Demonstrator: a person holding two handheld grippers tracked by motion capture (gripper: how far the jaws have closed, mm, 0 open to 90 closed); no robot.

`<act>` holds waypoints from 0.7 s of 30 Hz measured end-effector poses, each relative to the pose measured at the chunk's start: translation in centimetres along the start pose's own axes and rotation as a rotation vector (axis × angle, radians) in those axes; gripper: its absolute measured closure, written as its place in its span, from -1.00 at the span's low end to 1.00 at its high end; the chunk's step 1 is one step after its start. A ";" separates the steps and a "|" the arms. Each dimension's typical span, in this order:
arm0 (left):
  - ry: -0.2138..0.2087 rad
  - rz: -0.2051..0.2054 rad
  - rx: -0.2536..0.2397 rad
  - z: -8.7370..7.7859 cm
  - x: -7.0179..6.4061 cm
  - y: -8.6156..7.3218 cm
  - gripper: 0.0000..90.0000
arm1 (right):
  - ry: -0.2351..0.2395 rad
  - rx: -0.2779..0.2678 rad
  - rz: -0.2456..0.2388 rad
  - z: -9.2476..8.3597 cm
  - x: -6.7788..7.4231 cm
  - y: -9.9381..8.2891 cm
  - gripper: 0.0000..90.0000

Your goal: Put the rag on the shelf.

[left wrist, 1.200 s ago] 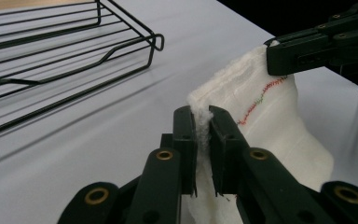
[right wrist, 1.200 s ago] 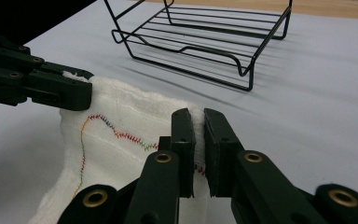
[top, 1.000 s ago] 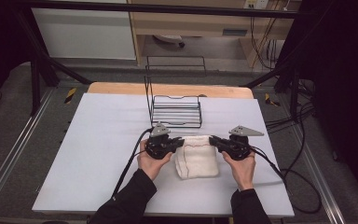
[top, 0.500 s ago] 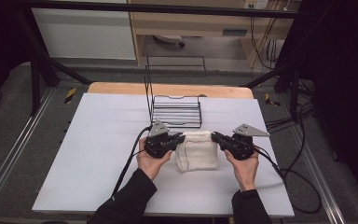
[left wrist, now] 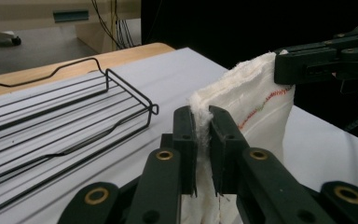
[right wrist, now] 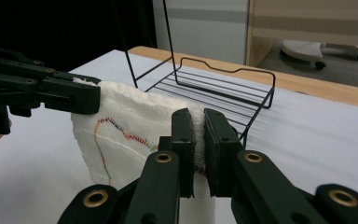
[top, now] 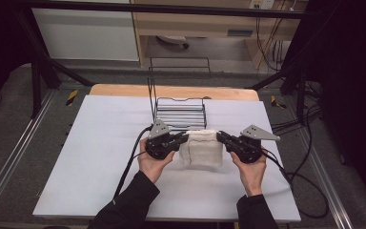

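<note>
Left gripper: your left gripper (top: 185,138) is clamped on the top left corner of the white cloth (top: 201,149); in the left gripper view the jaws pinch the folded edge (left wrist: 200,109).
Right gripper: your right gripper (top: 220,137) is clamped on the opposite top corner; in the right gripper view the cloth (right wrist: 135,123) sits squeezed between the jaws.
Cloth: it hangs stretched between your two grippers, in front of the wire rack (top: 180,112), over the middle of the table.
Hidden: the pads themselves are covered by cloth, so you cannot see how deep each bite goes. The lower hem is cut off at the bottom of both gripper views, and from above you cannot tell whether it touches the table.
Hard to make out: a line of coloured stitching (right wrist: 121,133) runs across the cloth; its pattern is too small to read.
Surface: a white sheet (top: 100,157) covers the table, with a bare wooden strip (top: 124,90) along the far edge.
Room: grey floor, dark frame legs (top: 38,71), a pale cabinet (top: 86,33) behind, and black cables (top: 305,181) trailing off on your right.
</note>
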State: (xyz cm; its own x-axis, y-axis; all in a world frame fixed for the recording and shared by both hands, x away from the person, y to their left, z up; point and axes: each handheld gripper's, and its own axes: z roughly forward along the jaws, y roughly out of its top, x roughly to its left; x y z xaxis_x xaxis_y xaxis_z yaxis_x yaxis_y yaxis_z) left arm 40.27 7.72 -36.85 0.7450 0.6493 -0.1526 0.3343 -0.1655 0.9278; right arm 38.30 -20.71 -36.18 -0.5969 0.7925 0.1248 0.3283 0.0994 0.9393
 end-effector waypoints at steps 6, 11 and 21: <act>0.000 0.016 -0.033 -0.7 -0.3 0.8 0.82 | -0.007 -0.033 -0.009 -0.4 0.4 0.5 0.86; 0.000 0.031 -0.060 -1.3 -0.5 1.5 0.82 | -0.012 -0.064 -0.018 -0.8 0.8 1.0 0.86; 0.011 0.053 -0.106 -2.6 -0.5 2.5 0.82 | -0.012 -0.117 -0.035 -1.0 1.7 2.0 0.86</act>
State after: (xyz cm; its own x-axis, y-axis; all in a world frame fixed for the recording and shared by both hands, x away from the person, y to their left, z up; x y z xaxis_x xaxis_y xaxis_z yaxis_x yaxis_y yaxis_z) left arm 39.24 8.91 -33.55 0.7536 0.6499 -0.0990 0.2308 -0.1206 0.9655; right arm 37.19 -19.77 -33.72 -0.5977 0.7969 0.0878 0.2192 0.0571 0.9740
